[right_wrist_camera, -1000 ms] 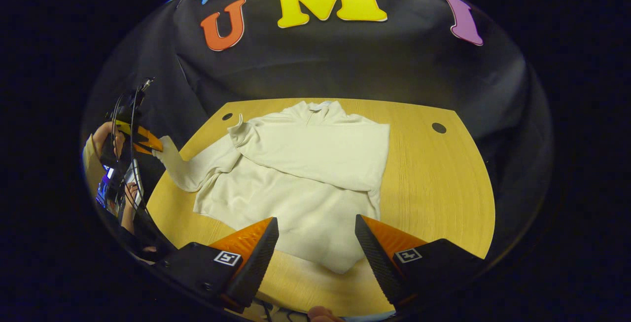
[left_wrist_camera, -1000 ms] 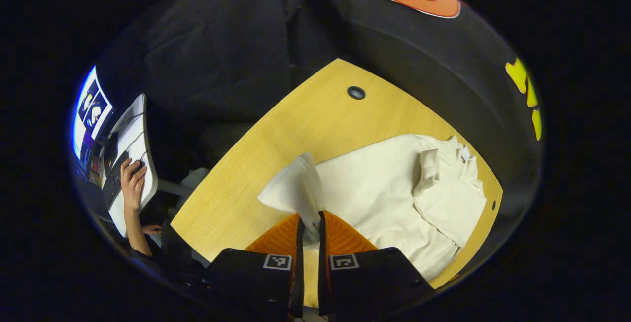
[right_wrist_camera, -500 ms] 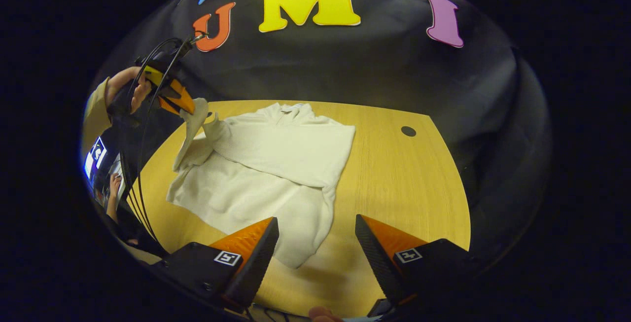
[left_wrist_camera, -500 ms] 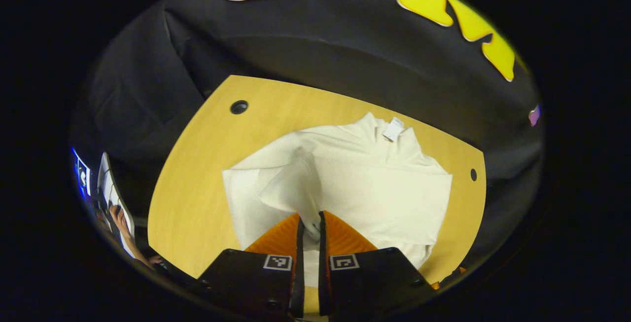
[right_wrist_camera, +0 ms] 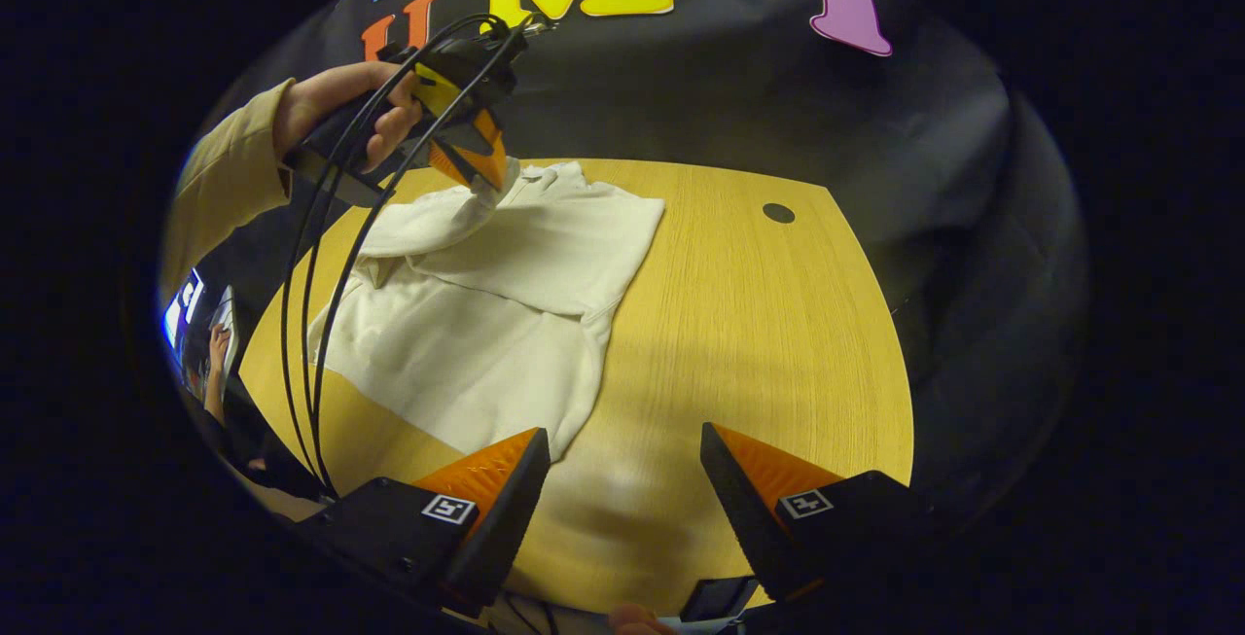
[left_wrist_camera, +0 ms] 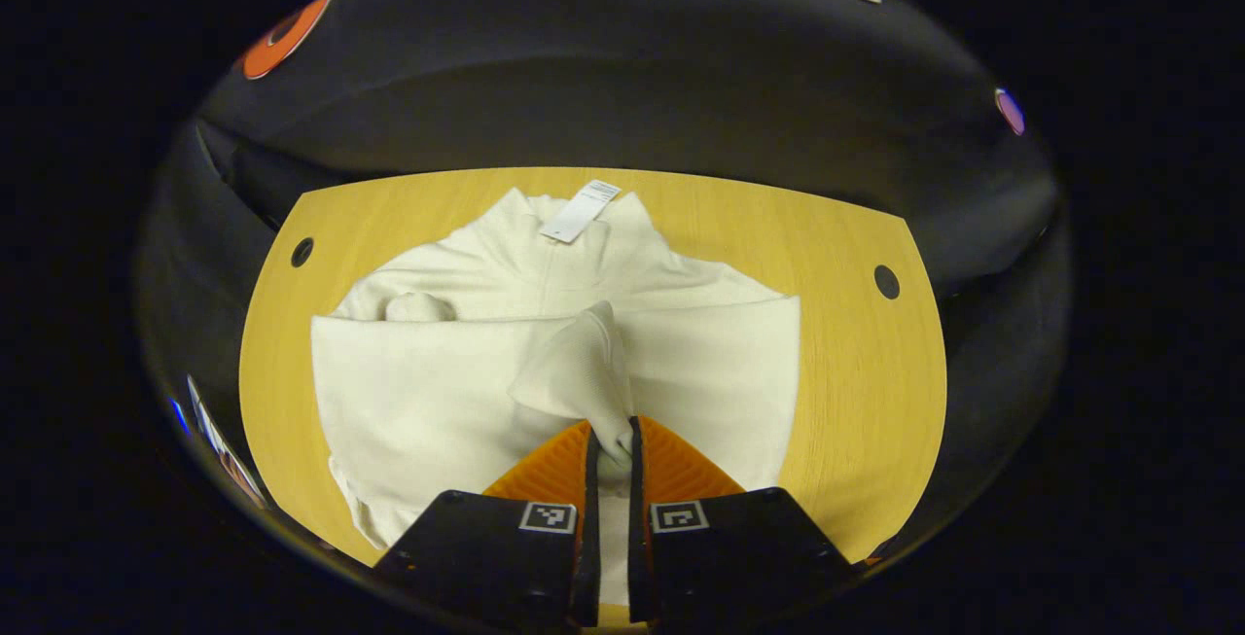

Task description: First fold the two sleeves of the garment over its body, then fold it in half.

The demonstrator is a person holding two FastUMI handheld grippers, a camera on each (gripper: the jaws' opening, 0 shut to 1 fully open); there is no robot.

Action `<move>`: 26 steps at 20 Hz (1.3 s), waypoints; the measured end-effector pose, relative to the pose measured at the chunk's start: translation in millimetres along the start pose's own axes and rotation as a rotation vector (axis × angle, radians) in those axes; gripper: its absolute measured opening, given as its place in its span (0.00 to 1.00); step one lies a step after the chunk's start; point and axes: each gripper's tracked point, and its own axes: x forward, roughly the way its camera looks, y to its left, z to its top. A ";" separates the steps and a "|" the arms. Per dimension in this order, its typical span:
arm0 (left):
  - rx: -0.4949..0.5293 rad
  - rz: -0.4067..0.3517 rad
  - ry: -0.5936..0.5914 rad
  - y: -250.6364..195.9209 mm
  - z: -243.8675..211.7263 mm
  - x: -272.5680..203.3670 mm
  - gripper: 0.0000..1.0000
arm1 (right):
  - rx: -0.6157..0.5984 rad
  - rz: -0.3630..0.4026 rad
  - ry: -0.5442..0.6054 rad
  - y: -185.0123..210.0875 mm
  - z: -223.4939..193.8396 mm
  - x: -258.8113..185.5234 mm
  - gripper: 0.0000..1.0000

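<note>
1. Now the left gripper point(left_wrist_camera: 610, 450) is pinched on the cuff point(left_wrist_camera: 584, 372) of one sleeve, carrying it above the sweater point(left_wrist_camera: 438, 392), which lies flat on the table point(left_wrist_camera: 856, 392) with its collar toward 12 o'clock.
2. Held by the very end, the sleeve trails behind the grip, so its length can drape across the chest instead of bunching.
3. Seen from the right gripper view, the hand point(right_wrist_camera: 340, 120) holds that gripper point(right_wrist_camera: 477, 163) over the collar end, at about 11 o'clock, with the sleeve rising to it from the shoulder.
4. Already the other sleeve point(right_wrist_camera: 545, 246) lies folded across the body, its edge running toward 4 o'clock.
5. Meanwhile the right gripper point(right_wrist_camera: 622, 494) hangs spread wide and empty over bare table at the sweater's 4 o'clock, probably kept clear of the cloth.
6. My guess: the second sleeve fold is under way; the sweater is not yet folded in half.
</note>
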 end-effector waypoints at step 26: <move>-0.130 -0.190 -0.065 -10.4 13.1 6.1 0.84 | -0.026 0.017 -0.001 42.7 -14.4 2.0 0.97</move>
